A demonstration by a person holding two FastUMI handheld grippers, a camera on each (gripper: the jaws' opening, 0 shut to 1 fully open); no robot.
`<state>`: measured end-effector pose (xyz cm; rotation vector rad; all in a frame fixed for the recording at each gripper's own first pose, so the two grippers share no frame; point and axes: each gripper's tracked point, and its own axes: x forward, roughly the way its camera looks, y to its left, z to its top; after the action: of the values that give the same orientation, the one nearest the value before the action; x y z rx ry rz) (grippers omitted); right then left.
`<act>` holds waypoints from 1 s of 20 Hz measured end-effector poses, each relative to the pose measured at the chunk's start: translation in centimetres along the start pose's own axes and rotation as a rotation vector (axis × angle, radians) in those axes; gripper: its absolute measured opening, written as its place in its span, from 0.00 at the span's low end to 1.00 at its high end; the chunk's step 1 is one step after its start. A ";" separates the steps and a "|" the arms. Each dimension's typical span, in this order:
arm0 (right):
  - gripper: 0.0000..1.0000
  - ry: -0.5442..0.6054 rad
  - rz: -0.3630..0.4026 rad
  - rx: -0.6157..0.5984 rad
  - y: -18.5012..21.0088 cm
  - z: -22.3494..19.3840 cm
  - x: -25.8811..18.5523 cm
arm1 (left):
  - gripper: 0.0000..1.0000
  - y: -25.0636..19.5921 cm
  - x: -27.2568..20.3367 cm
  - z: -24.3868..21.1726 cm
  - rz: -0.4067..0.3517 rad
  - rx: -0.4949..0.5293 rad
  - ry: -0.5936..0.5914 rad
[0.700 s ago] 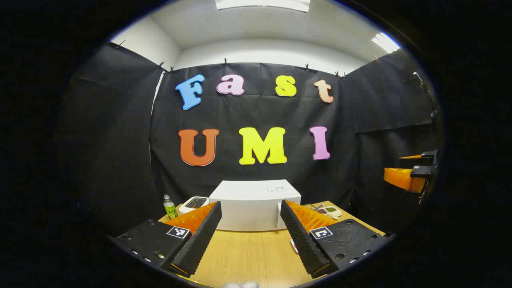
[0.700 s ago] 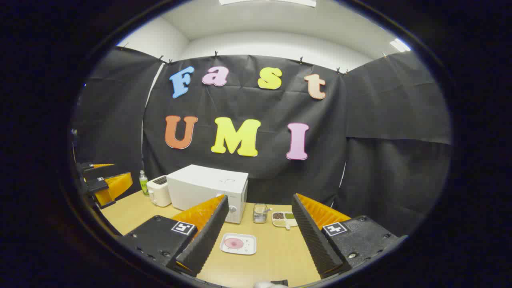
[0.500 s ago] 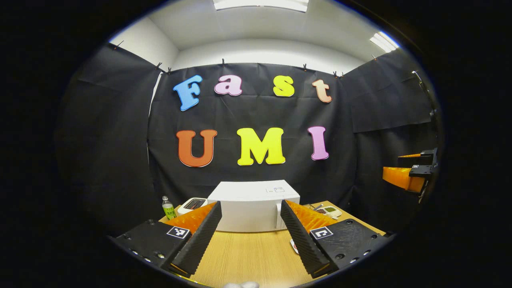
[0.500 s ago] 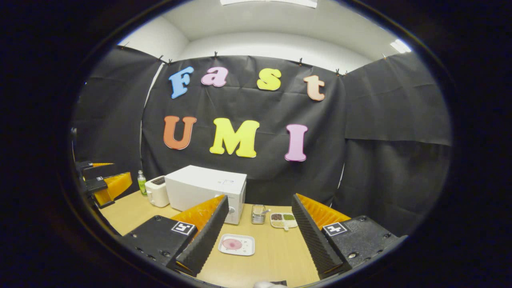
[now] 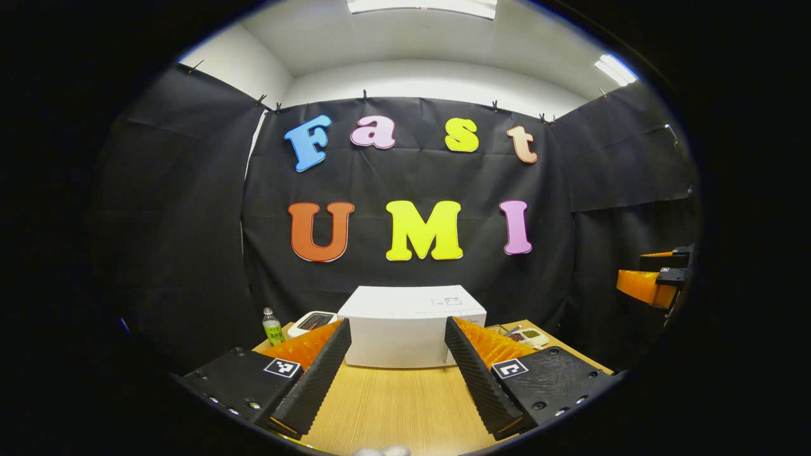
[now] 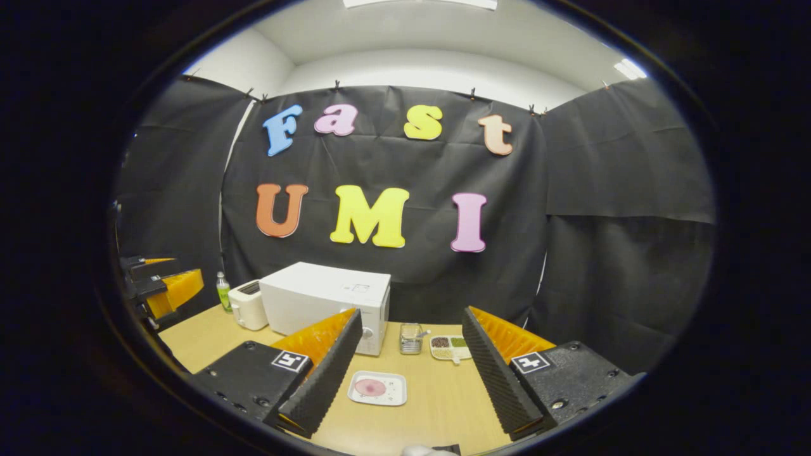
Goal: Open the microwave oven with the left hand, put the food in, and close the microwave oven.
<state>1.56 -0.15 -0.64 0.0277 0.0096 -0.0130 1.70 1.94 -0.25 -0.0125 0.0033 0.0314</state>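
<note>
Microwave oven stands shut at the back of the wooden counter, well ahead of the left claw, whose fingers are spread wide apart with nothing between them. Compared with half a second ago, the left gripper view has swung slightly: the oven sits a touch further right between the fingers and its handle edge is now partly behind the right-hand finger. I take that as the left claw lining up for its approach to the door; the opening itself is not yet begun, so the task is at its very start.

The right claw is also spread apart and empty, held above the counter. In the right gripper view the scene has barely shifted. Between its fingers lies a white rectangular plate holding a round pinkish piece of food, just in front of the oven's control side. Behind it stand a small wire basket, contents too small to tell, and a divided tray with dark, pale and green portions in separate compartments. A white toaster and a small green bottle stand to the oven's left.
</note>
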 end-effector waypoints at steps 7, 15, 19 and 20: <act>1.00 0.011 -0.034 0.006 -1.4 0.7 0.4 | 0.93 -2.6 5.7 -3.6 -0.042 -0.011 0.020; 1.00 0.051 -0.128 -0.023 -3.8 1.3 -0.7 | 0.94 -9.4 18.2 -14.1 -0.112 -0.055 0.126; 1.00 0.114 -0.173 -0.043 -5.3 -0.3 -1.0 | 0.94 -11.9 24.0 -18.1 -0.117 -0.001 0.148; 1.00 0.130 -0.179 -0.042 -5.5 -0.7 -1.1 | 0.94 -12.1 25.2 -19.1 -0.113 0.017 0.160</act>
<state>0.34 -5.62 -1.53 -0.0139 0.1428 -0.1897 27.24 -9.65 -19.31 0.0015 0.1628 -0.0825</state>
